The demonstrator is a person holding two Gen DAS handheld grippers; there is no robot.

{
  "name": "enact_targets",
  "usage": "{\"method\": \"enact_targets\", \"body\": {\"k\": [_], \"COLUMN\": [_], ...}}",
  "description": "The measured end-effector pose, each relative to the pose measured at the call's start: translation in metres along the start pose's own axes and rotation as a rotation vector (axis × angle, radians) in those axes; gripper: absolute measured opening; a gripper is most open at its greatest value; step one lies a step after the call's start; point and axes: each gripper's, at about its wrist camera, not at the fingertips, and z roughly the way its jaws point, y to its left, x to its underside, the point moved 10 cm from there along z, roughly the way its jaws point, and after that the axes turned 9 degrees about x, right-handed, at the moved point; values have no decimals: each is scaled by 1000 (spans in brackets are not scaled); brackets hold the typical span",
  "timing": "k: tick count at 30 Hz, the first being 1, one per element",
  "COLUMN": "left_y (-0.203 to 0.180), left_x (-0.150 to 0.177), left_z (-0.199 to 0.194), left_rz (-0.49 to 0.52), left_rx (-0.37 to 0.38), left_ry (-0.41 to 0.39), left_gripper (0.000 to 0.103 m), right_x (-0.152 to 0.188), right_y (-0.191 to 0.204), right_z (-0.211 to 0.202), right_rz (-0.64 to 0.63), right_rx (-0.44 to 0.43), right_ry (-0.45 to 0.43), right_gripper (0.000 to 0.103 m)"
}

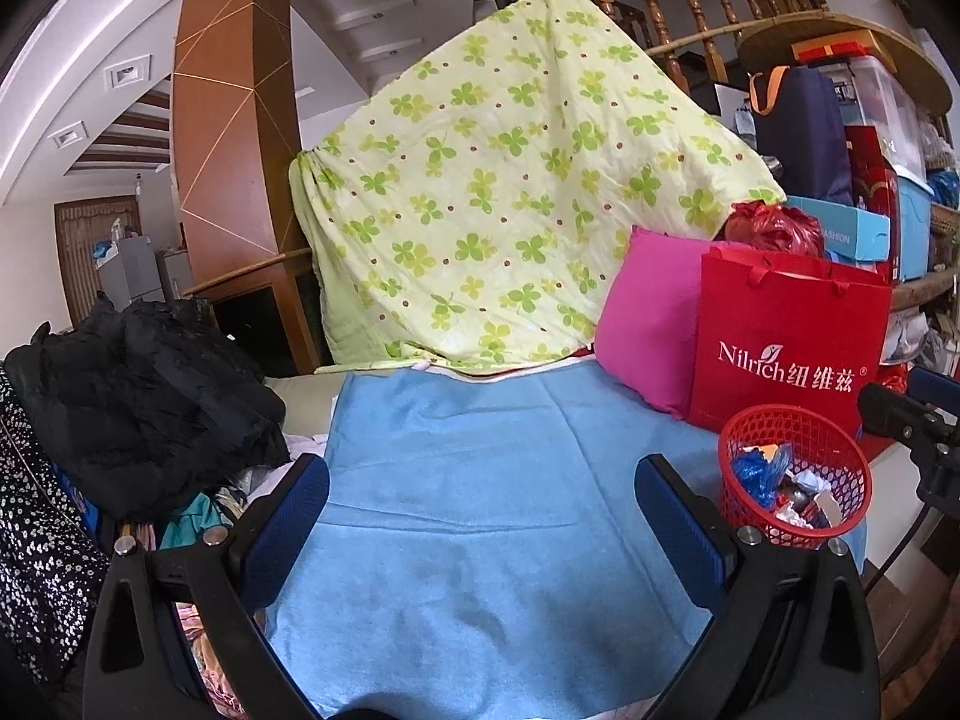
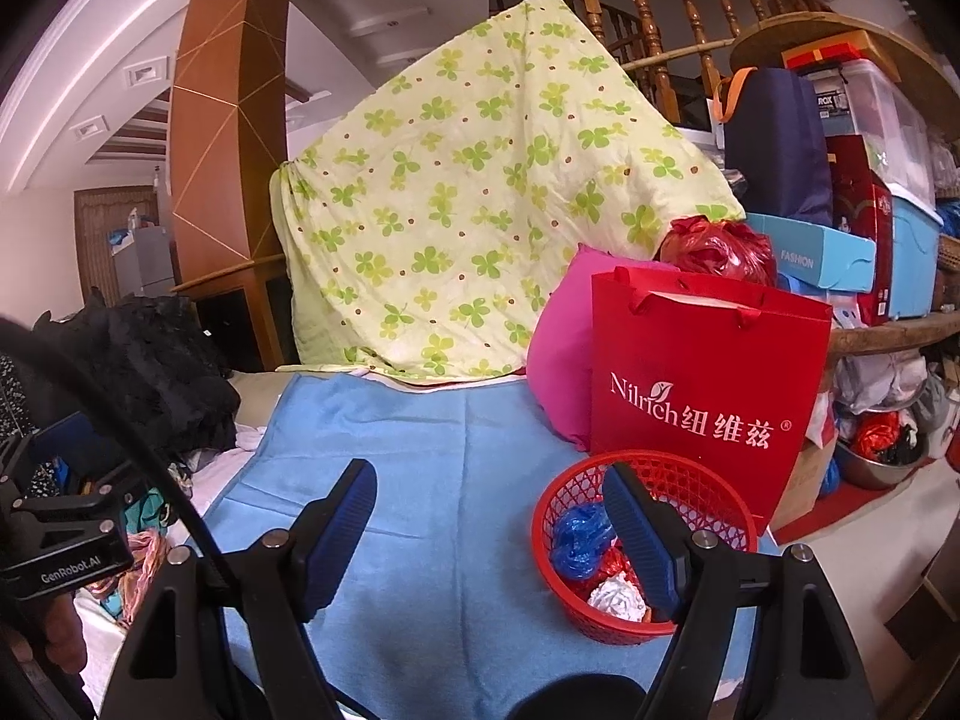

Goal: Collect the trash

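A red mesh basket [image 1: 840, 450] [image 2: 708, 480] stands on the blue cloth [image 1: 492, 480] [image 2: 432, 480] at the right. It holds crumpled trash: a blue plastic wad [image 2: 579, 540], a red piece and a white paper ball [image 2: 618, 594]. My left gripper [image 1: 483, 480] is open and empty above the cloth, left of the basket. My right gripper [image 2: 489, 486] is open and empty; its right finger overlaps the basket's rim in view. No loose trash shows on the cloth.
A red Nilrich paper bag [image 1: 786, 354] [image 2: 702, 378] and a pink cushion [image 1: 648, 324] stand behind the basket. A green clover quilt [image 1: 516, 192] drapes at the back. Black clothes [image 1: 144, 396] pile at the left. Boxes and bins are stacked at the right.
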Motion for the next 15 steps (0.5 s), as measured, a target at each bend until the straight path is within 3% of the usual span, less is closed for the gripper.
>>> {"method": "enact_targets", "body": {"k": [10,15], "left_y": [2,-3], "left_x": [-3,-4], "left_z": [-5,-7], "left_rz": [-7,-31], "left_rx": [5,57], "left_ry": [-12,1], "left_gripper": [101,101], "right_x": [-9,-9], "right_y": [4,8], "right_z": [-11,-12], "right_rz": [1,-7], "right_rx": [-8,-10], "right_ry": [-23,-22], "right_gripper": [81,82]}}
